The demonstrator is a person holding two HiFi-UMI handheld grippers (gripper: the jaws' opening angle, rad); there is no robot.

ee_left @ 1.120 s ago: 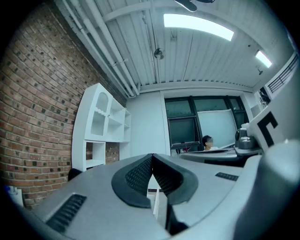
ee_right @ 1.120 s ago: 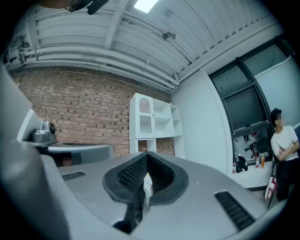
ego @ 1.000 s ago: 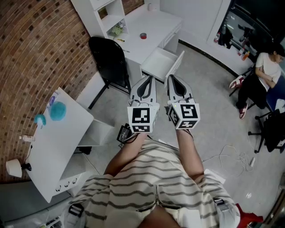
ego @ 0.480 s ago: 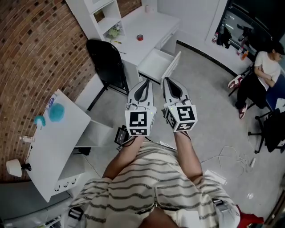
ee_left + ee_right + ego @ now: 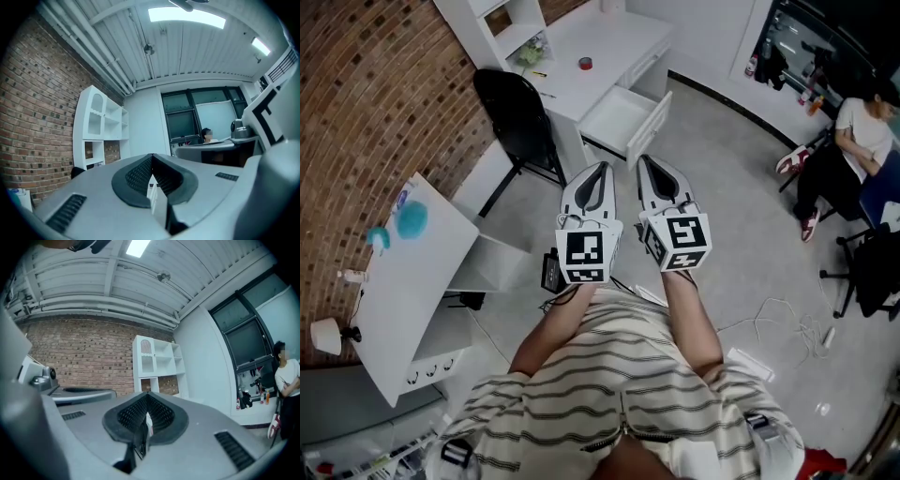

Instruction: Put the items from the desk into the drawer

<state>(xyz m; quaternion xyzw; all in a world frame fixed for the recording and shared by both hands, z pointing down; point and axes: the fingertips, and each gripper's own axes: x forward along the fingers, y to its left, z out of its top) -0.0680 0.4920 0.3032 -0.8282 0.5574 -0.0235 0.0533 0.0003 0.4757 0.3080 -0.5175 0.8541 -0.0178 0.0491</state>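
A white desk stands far ahead against the wall, with its drawer pulled open. On the desktop lie a small red roll and a thin yellow item. My left gripper and right gripper are held side by side in front of the person's chest, well short of the desk. In the left gripper view the left gripper has its jaws pressed together with nothing between them. The right gripper looks the same in the right gripper view, shut and empty.
A black chair stands left of the open drawer. A white shelf unit rises beside the desk. A second white table at left carries teal items. A person sits at far right. Cables lie on the floor.
The desk, drawer and chair have drifted up and left in the head view as the person moves. Both grippers keep their pose and stay shut.
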